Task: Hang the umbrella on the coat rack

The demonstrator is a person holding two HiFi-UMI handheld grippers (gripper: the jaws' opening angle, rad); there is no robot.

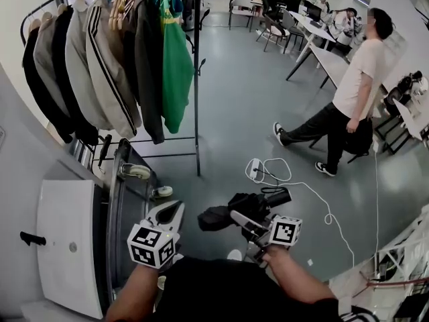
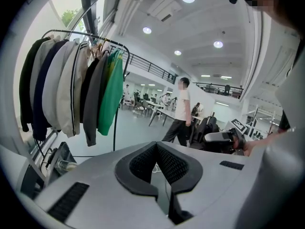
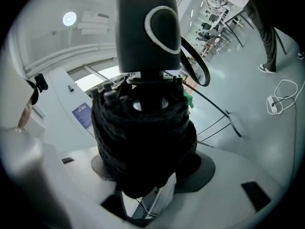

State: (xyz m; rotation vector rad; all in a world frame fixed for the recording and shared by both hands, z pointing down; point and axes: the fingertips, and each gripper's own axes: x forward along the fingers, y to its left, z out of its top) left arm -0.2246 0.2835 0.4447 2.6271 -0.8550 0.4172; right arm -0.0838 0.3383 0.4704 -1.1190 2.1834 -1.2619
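Observation:
My right gripper (image 1: 245, 221) is shut on a folded black umbrella (image 1: 224, 213), whose handle (image 1: 277, 196) points right. In the right gripper view the rolled umbrella (image 3: 143, 128) fills the space between the jaws, with its dark handle (image 3: 145, 27) sticking up. The left gripper (image 1: 167, 215) is shut and empty, to the left of the umbrella; its black pads (image 2: 143, 163) meet with nothing between them. The black coat rack (image 1: 196, 113) stands ahead on the left, hung with several jackets and a green garment (image 1: 175, 72). The same rack (image 2: 114, 128) shows in the left gripper view.
A person (image 1: 355, 86) stands on the grey floor at the right. A power strip with a white cable (image 1: 255, 170) lies just ahead. A white cabinet (image 1: 67, 247) is at my left, beside the rack's castor base (image 1: 137, 172). Tables and chairs (image 1: 301, 19) fill the back.

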